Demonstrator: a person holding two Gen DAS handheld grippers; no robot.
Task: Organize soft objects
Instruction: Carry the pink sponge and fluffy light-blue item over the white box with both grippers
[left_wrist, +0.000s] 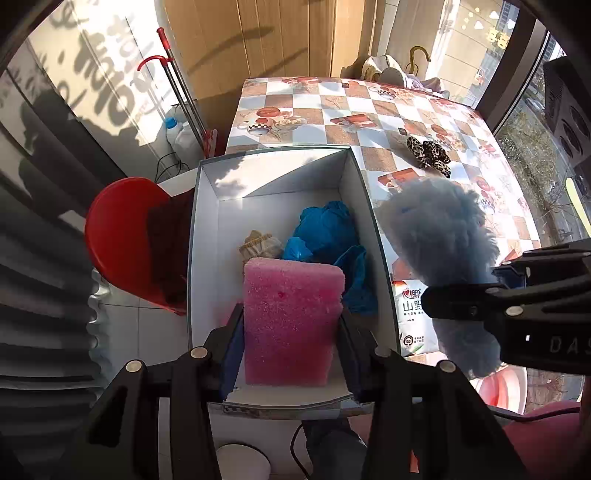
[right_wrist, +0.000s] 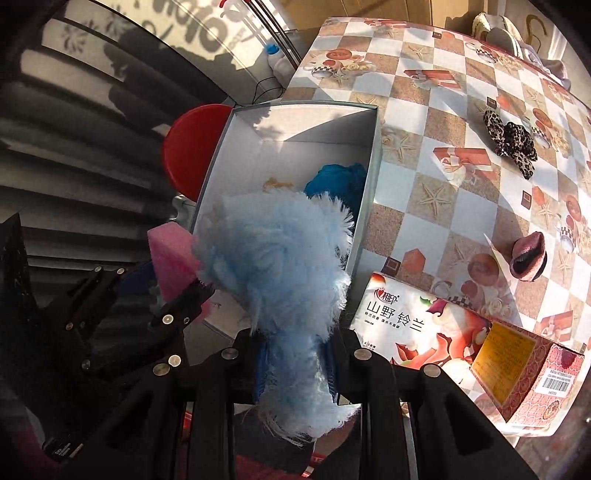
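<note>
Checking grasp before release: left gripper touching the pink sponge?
Touching. The left wrist view shows the left gripper closed on the pink sponge, both pads pressed flat against its sides, above the box.

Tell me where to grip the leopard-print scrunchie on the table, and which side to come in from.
Take the leopard-print scrunchie across its narrow middle, where the two puffy lobes pinch together, coming straight down from above. It lies flat on the checked tablecloth with nothing touching it, so the fingers should have room on either side of that waist; the fuller ends would likely squash and slip.
</note>
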